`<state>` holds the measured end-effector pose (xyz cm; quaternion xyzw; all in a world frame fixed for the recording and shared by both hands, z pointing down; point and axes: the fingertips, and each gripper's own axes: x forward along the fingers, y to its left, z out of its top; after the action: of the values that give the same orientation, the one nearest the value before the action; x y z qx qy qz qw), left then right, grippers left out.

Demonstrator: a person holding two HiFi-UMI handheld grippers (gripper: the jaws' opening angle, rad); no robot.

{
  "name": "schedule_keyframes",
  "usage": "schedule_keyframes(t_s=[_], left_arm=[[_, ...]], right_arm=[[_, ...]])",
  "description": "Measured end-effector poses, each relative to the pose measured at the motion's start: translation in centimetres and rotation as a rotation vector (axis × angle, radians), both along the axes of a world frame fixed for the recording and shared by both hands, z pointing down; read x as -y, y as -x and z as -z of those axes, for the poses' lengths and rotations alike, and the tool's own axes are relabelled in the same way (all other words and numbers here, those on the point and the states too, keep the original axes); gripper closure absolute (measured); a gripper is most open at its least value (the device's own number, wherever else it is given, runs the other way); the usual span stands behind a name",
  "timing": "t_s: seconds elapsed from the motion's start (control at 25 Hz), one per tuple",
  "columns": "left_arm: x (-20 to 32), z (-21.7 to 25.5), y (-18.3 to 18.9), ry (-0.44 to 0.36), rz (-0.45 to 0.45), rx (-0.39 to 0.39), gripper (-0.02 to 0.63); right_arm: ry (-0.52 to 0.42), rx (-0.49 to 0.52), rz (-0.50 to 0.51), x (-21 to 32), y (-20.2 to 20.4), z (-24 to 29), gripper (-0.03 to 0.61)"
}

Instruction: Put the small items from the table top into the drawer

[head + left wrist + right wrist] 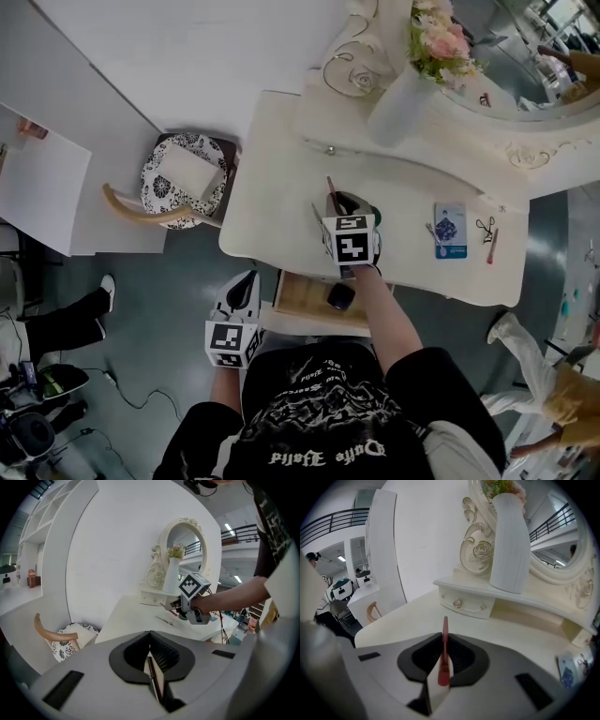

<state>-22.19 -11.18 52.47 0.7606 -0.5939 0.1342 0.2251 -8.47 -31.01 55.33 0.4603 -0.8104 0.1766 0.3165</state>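
Now the right gripper (pixel 443 637) pinches a slim red stick (pixel 444 670) above the counter (pixel 405 618) (left gripper (pixel 150 637) closed, empty).

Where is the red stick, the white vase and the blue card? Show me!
red stick (pixel 443 651), right gripper view, the middle of its length.
white vase (pixel 511 545), right gripper view, the middle of its body.
blue card (pixel 450 231), head view, its centre.

The gothic lettering on the shirt (pixel 323 417) is illegible.
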Motion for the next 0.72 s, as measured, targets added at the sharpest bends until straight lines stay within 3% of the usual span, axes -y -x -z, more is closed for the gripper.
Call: schedule_keyframes(t_s=[0.72], left_arm=[[0.1,1.5,-2.0,-0.071,-0.067,-0.013,0.598]], right_arm=[[-0.062,0.015,0.0,-4.6,-2.5,3.3,0.528]])
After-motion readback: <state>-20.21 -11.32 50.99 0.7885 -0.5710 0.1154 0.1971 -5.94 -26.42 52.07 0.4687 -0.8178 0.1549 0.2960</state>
